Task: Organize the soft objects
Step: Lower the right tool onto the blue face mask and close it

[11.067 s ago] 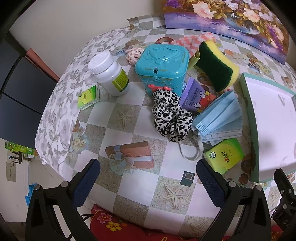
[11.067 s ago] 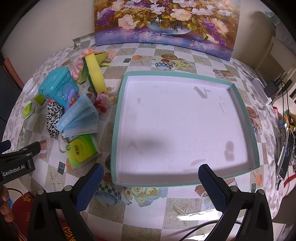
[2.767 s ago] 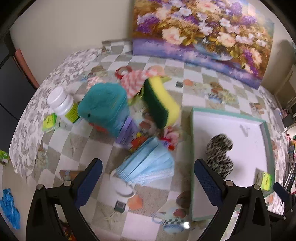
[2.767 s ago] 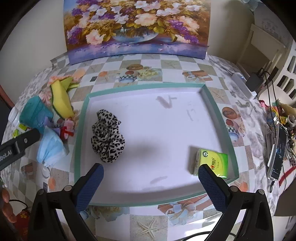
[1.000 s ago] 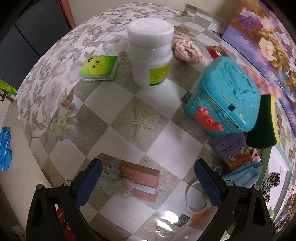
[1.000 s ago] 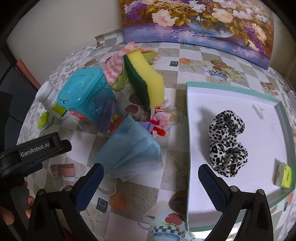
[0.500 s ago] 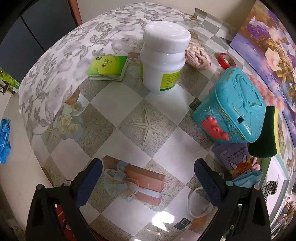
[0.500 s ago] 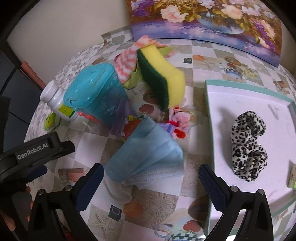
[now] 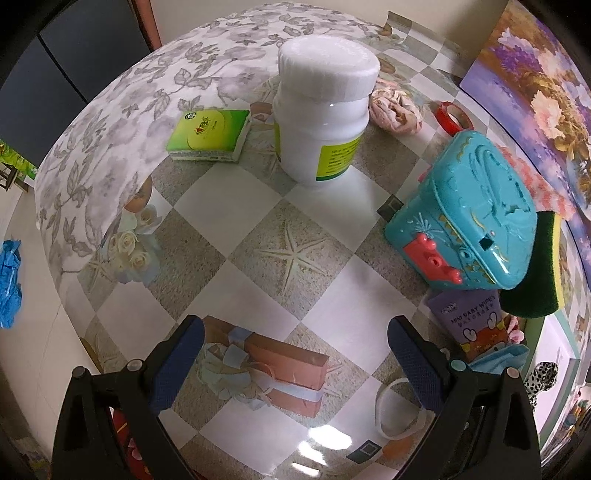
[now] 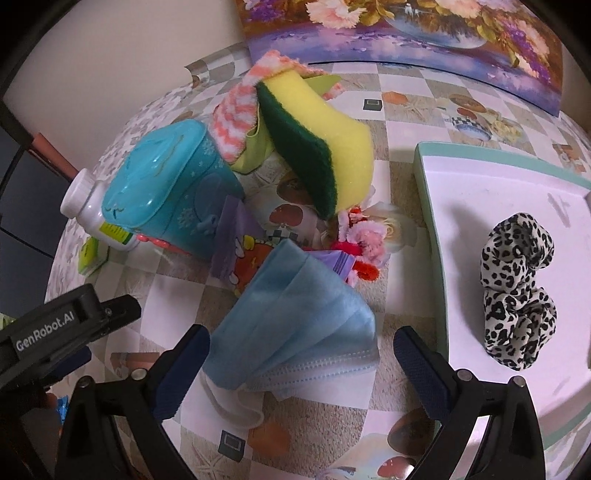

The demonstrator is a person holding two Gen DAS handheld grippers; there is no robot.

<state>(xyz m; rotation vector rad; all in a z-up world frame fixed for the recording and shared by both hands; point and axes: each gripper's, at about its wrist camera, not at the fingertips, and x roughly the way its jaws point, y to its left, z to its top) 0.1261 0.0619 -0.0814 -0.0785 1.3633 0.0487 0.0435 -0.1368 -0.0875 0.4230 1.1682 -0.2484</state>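
Note:
My right gripper [image 10: 301,363] is open, its fingers on either side of a stack of blue face masks [image 10: 295,321] on the table, not touching. A leopard scrunchie [image 10: 517,291] lies in the white tray [image 10: 430,206] to the right. A yellow-green sponge [image 10: 317,144], a pink striped cloth [image 10: 236,118] and a purple wipes pack [image 10: 236,251] lie behind the masks. My left gripper [image 9: 295,363] is open and empty above the tablecloth. Ahead of it lie a green tissue pack [image 9: 207,136] and a pink scrunchie [image 9: 395,110].
A white bottle [image 9: 325,114] stands beside the tissue pack. A teal plastic box [image 9: 465,218] sits right of it, and shows in the right wrist view [image 10: 166,188]. A red tape ring [image 9: 452,116] lies behind. A flower painting [image 10: 406,33] leans on the wall. The table edge curves at left.
My left gripper has moved forward toward the bottle and green tissue pack. My right gripper has moved closer, down over the blue masks. Earlier the scrunchie and another tissue pack went into the tray.

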